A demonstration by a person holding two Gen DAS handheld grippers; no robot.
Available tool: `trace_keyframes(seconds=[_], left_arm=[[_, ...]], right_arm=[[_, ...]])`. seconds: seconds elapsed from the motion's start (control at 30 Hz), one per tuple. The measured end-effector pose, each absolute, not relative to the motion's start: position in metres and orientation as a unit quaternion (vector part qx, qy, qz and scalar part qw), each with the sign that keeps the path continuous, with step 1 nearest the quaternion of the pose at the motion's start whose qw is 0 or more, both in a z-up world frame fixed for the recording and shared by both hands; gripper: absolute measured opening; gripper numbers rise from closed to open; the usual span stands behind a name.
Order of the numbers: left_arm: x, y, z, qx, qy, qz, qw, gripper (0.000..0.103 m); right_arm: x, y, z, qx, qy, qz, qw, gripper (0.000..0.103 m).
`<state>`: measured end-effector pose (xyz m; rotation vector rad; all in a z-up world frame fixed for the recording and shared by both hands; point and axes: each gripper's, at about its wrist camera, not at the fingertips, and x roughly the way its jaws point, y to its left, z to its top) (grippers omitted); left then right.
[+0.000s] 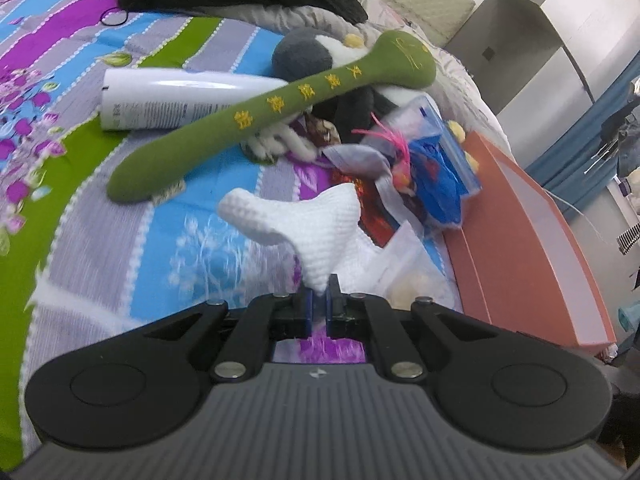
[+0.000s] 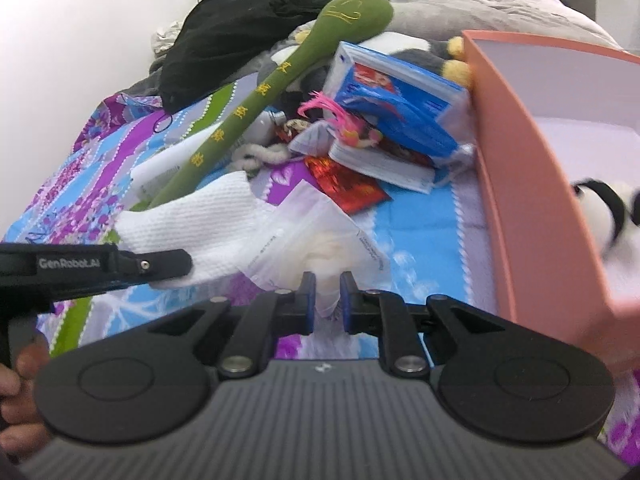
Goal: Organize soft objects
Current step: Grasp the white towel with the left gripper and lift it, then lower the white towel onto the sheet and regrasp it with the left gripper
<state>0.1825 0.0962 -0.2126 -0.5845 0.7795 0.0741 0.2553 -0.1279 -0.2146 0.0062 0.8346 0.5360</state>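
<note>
A: Noting the left gripper [image 1: 319, 292] first. Its jaws are sitting nearly together, pinching a corner of the white waffle-knit cloth [image 1: 304, 224]. The cloth is hanging clear of the patchwork quilt [image 1: 80, 184], spreading out in front of the fingers.

B: Agreeing from the right wrist view. The same cloth [image 2: 208, 220] is showing at left, with the left gripper's black finger [image 2: 160, 266] lying across its lower edge. The right gripper [image 2: 327, 292] is standing narrow, its pads pressing on the clear plastic zip bag [image 2: 320, 236], which is holding something pale inside. The bag is lifting off the quilt, overlapping the cloth's edge.

A: Logging the rest of the pile. A long green plush with yellow stitching [image 1: 256, 116] is lying diagonally across a white tube [image 1: 172, 100] and a grey-and-white plush toy [image 1: 308, 56]. A blue packet [image 1: 440, 160] and a pink feathered trinket [image 1: 396, 148] are resting near the pink box [image 1: 532, 240].

B: The pink box [image 2: 520, 184] is sitting open at right, just beside the pile. A black-and-white plush [image 2: 604, 216] is lying inside it, blurred. A red packet [image 2: 348, 188] is lying flat on the quilt between bag and blue packet. Black clothing [image 2: 240, 28] is heaping at the far end.
</note>
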Motion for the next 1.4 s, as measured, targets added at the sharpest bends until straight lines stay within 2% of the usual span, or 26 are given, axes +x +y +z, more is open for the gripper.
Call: trace_keyframes(seconds=[0.5, 0.53, 0.6, 0.67, 0.7, 0.73, 0.83, 0.93, 1.1, 1.2, 1.4], left_arm=[[0.143, 0.068, -0.212, -0.248, 0.451, 0.025, 0.857, 0.008], [0.143, 0.069, -0.210, -0.246, 0.452, 0.022, 0.857, 0.011], [0.141, 0.070, -0.205, -0.238, 0.460, 0.017, 0.855, 0.032], [0.138, 0.069, -0.201, -0.230, 0.462, 0.022, 0.856, 0.044], [0.135, 0.069, -0.198, -0.223, 0.461, 0.020, 0.859, 0.046], [0.133, 0.068, -0.195, -0.216, 0.462, 0.019, 0.860, 0.048], [0.129, 0.064, -0.191, -0.192, 0.462, 0.015, 0.866, 0.053], [0.128, 0.057, -0.187, -0.162, 0.461, 0.009, 0.872, 0.055], [0.134, 0.045, -0.181, -0.121, 0.456, -0.011, 0.882, 0.067], [0.134, 0.037, -0.177, -0.102, 0.454, -0.018, 0.885, 0.069], [0.129, 0.032, -0.173, -0.091, 0.456, -0.015, 0.885, 0.070]], right_arm=[[0.204, -0.165, -0.214, -0.001, 0.431, 0.214, 0.876, 0.017], [0.203, -0.168, -0.213, 0.006, 0.430, 0.214, 0.877, 0.017], [0.201, -0.169, -0.212, 0.005, 0.429, 0.217, 0.877, 0.018], [0.199, -0.170, -0.210, 0.005, 0.424, 0.211, 0.881, 0.019], [0.197, -0.171, -0.209, 0.006, 0.422, 0.210, 0.882, 0.019], [0.196, -0.172, -0.207, 0.007, 0.419, 0.207, 0.884, 0.020], [0.195, -0.178, -0.204, 0.014, 0.411, 0.204, 0.888, 0.035], [0.196, -0.179, -0.203, 0.015, 0.405, 0.209, 0.890, 0.036], [0.199, -0.173, -0.206, -0.006, 0.395, 0.217, 0.893, 0.037], [0.202, -0.171, -0.210, -0.011, 0.395, 0.218, 0.892, 0.048], [0.204, -0.164, -0.223, -0.029, 0.401, 0.229, 0.887, 0.049]])
